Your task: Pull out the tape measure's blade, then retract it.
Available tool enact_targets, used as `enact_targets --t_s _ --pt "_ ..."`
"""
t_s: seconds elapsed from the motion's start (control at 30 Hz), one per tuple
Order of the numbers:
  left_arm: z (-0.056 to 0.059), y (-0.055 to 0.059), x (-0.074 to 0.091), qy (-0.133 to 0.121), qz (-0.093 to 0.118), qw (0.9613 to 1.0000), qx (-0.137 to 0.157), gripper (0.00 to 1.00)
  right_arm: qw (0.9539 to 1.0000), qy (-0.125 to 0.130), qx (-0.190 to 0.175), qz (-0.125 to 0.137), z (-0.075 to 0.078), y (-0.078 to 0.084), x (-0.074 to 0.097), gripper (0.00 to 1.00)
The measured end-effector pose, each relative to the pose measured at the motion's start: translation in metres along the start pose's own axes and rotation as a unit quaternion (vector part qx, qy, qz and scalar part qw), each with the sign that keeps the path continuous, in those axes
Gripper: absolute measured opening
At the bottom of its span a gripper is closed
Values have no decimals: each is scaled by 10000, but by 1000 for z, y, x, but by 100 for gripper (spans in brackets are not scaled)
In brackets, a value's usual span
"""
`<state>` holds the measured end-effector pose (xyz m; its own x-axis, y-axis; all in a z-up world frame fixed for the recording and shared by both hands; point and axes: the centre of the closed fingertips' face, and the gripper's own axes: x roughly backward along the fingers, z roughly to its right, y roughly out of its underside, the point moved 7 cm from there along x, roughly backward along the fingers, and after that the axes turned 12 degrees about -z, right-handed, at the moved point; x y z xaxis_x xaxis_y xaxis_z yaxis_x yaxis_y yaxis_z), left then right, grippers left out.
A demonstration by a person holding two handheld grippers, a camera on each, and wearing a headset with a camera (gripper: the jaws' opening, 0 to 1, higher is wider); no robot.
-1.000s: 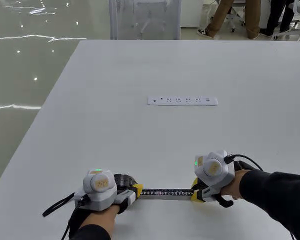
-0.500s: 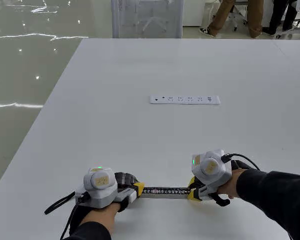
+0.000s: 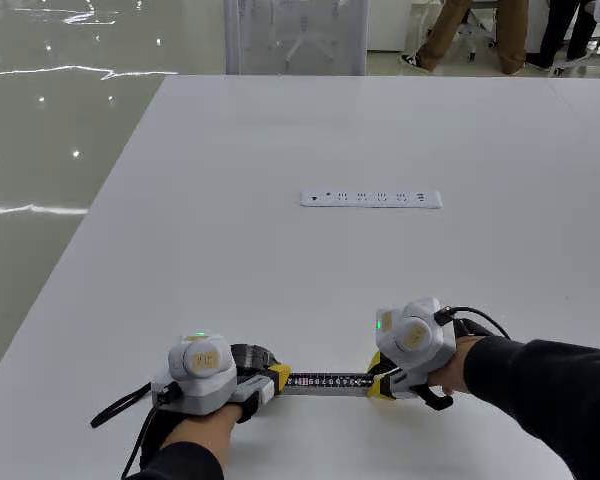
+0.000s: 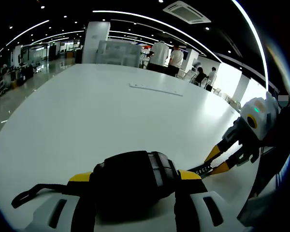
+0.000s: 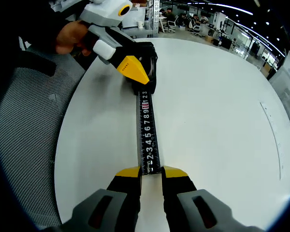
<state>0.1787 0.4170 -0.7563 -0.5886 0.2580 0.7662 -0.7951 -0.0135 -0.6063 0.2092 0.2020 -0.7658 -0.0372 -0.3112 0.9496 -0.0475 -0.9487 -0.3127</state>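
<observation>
My left gripper (image 3: 265, 385) is clamped across the black tape measure case (image 3: 248, 356); in the left gripper view its yellow-tipped jaws sit on either side of the case (image 4: 135, 186), which rests on the white table (image 3: 280, 270) near the front edge. A black wrist strap (image 3: 115, 405) trails from the case toward the left.

My right gripper (image 3: 377, 385) is pinched on the free end of the blade (image 3: 325, 381). In the right gripper view its two yellow tips (image 5: 151, 173) stand nearly together with the blade's end (image 5: 149, 130) between them. The blade lies flat on the table, printed numbers up, running straight from those tips to the mouth of the case (image 5: 150, 63). A short length is drawn out, and the two grippers are near each other.

Farther up the table, well apart from the work, lies a white power strip (image 3: 371, 199). Beyond the far edge I see people's legs (image 3: 460, 35) on a glossy floor.
</observation>
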Motion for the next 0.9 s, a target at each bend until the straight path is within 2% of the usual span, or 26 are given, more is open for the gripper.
enact_targets --t_s 0.9 --pt "0 -1 0 22 -41 10000 18 62 9991 -67 -182 382 -3 -23 -12 13"
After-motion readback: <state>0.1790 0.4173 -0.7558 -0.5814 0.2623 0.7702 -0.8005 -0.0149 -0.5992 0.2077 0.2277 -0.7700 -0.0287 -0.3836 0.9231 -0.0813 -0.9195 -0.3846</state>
